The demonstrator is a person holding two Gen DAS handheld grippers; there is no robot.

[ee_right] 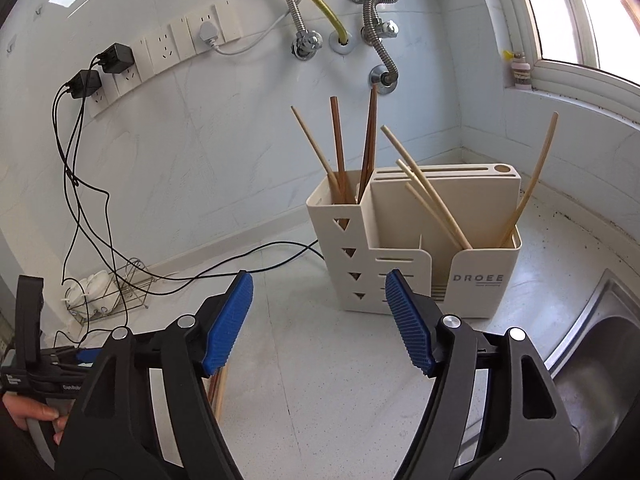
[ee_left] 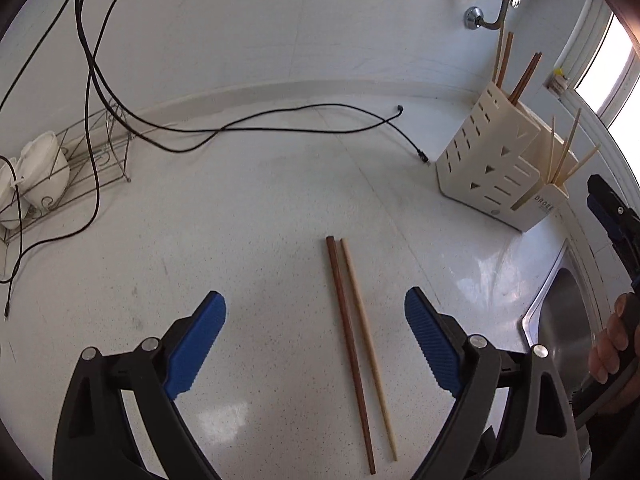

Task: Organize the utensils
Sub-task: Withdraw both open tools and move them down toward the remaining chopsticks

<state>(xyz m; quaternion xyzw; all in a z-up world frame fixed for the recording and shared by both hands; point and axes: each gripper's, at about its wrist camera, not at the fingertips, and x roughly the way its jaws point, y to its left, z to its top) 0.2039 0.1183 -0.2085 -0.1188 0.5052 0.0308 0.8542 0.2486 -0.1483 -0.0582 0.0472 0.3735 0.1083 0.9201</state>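
Note:
Two chopsticks lie side by side on the white counter: a dark brown chopstick [ee_left: 349, 344] and a pale bamboo chopstick [ee_left: 368, 348]. My left gripper [ee_left: 316, 312] hangs open above them, its blue pads well apart with both sticks between them and untouched. A cream utensil holder [ee_left: 492, 168] [ee_right: 404, 248] stands at the back right. Its tall rear slot holds dark chopsticks [ee_right: 338, 152], and its front compartment holds pale chopsticks [ee_right: 428, 200]. My right gripper [ee_right: 319, 284] is open and empty in front of the holder.
Black cables [ee_left: 248, 128] trail across the counter from wall sockets [ee_right: 160, 52]. A wire rack with white bowls [ee_left: 36, 176] stands at the left. A steel sink [ee_left: 568, 332] [ee_right: 600, 336] borders the counter on the right. Pipes and hoses [ee_right: 376, 40] hang on the wall.

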